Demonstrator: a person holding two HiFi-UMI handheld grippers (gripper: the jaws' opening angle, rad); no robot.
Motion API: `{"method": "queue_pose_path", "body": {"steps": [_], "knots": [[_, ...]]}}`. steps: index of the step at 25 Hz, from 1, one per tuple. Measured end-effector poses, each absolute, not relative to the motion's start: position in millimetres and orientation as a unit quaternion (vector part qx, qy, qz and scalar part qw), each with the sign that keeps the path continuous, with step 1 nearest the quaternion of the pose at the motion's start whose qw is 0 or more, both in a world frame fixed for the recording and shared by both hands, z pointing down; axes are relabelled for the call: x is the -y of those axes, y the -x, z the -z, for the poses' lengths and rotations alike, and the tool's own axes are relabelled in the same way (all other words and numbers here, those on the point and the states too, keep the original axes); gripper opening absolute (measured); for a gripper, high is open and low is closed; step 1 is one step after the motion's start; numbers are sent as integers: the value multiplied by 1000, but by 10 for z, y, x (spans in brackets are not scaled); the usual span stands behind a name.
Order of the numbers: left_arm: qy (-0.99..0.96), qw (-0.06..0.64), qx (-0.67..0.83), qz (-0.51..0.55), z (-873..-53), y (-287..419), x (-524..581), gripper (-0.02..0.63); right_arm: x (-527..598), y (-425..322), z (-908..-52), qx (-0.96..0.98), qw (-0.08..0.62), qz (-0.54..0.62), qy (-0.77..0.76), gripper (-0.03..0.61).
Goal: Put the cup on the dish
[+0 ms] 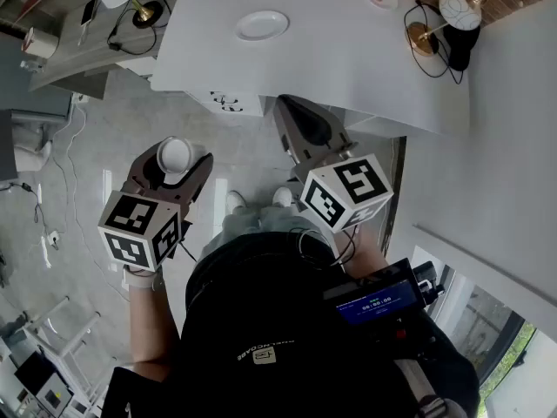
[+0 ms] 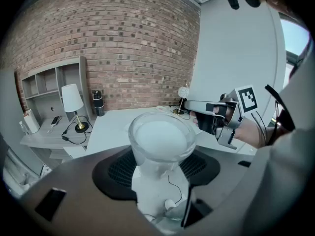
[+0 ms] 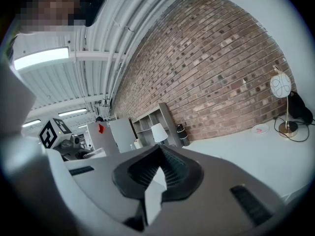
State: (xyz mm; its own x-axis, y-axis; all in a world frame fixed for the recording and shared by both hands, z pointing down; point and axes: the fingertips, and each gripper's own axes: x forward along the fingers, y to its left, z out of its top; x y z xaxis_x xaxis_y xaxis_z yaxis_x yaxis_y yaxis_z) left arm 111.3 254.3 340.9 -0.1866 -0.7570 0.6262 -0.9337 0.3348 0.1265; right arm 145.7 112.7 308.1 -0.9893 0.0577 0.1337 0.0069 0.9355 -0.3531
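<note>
The white dish [image 1: 262, 24] sits bare toward the left end of the tabletop [image 1: 348, 59], back from its near edge. The cup [image 1: 174, 153] is off the tabletop, upright in the air over the floor [image 1: 130, 120], well apart from the dish. It is clamped between the wide-set jaws of the left hand-held gripper [image 1: 176, 165]. Whether the cup holds anything I cannot tell. The right hand-held gripper [image 1: 285, 110] has its jaws together on nothing, its tip at the tabletop's near edge.
</note>
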Motion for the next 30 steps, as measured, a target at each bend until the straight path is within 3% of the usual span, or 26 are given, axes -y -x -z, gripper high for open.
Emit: {"method": "queue_pose_path", "body": {"steps": [30], "knots": [[-611, 282, 718, -175, -3444, -395, -3517, 268, -1955, -817, -2971, 980, 63, -174, -67, 5]]}}
